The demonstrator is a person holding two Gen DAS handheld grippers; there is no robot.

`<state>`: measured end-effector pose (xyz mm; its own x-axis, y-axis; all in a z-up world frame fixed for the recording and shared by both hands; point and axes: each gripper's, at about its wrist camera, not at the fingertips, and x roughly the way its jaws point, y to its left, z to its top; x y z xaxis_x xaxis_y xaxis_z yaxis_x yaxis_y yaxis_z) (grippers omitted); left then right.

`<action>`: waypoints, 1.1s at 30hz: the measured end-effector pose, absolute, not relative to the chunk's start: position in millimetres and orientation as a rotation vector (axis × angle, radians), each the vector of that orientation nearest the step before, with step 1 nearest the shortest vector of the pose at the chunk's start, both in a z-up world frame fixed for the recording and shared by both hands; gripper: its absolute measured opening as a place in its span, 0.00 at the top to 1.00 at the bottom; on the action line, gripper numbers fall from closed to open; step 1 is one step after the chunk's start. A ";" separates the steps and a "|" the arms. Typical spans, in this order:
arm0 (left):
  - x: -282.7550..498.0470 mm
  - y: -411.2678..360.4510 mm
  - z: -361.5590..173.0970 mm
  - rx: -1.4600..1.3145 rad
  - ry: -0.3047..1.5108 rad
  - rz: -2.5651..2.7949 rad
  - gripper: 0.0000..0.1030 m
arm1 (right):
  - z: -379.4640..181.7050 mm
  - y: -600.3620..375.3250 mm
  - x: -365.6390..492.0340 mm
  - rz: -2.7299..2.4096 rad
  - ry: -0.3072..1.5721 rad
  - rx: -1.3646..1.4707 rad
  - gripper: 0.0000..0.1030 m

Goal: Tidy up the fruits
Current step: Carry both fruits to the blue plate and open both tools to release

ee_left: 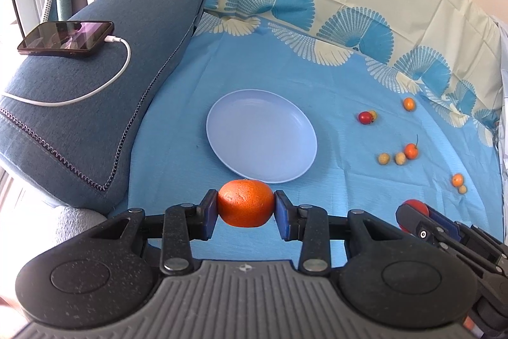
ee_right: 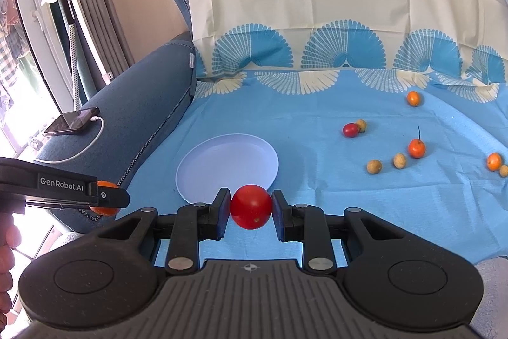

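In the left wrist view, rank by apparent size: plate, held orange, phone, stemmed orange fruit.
1. plate
2. phone
3. orange, though nearness to the camera inflates it
4. stemmed orange fruit

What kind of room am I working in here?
Probably a living room at home: the blue patterned cloth is spread over a sofa seat, a phone charges on the padded blue armrest, and curtains hang by a window at left.

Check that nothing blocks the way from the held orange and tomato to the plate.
Nothing visible does. The plate lies bare just beyond the orange in the left gripper and the tomato in the right gripper.
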<state>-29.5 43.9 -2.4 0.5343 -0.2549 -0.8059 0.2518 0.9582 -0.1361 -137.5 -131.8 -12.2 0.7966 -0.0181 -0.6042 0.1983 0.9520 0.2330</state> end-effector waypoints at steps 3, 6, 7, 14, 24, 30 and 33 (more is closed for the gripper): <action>-18.7 42.2 -4.3 -0.002 0.963 -0.293 0.60 | -16.7 -132.3 -129.9 -0.116 0.653 0.289 0.71; -6.0 38.1 -7.1 0.006 0.964 -0.282 0.60 | -22.2 -134.6 -120.5 -0.111 0.665 0.287 0.71; -1.5 36.0 -8.3 0.009 0.965 -0.278 0.60 | -24.0 -135.7 -116.6 -0.109 0.670 0.291 0.71; 36.7 16.5 -23.9 0.029 0.994 -0.269 0.60 | -35.4 -140.7 -81.8 -0.092 0.681 0.285 0.71; 91.9 -12.1 -62.5 0.081 1.055 -0.255 0.60 | -67.6 -141.3 -21.6 -0.052 0.726 0.243 0.71; 119.6 -22.6 -90.1 0.116 1.101 -0.236 0.60 | -94.9 -141.2 10.8 -0.035 0.760 0.213 0.71; 131.5 -25.6 -101.8 0.129 1.119 -0.230 0.60 | -110.4 -139.2 26.0 -0.029 0.781 0.188 0.71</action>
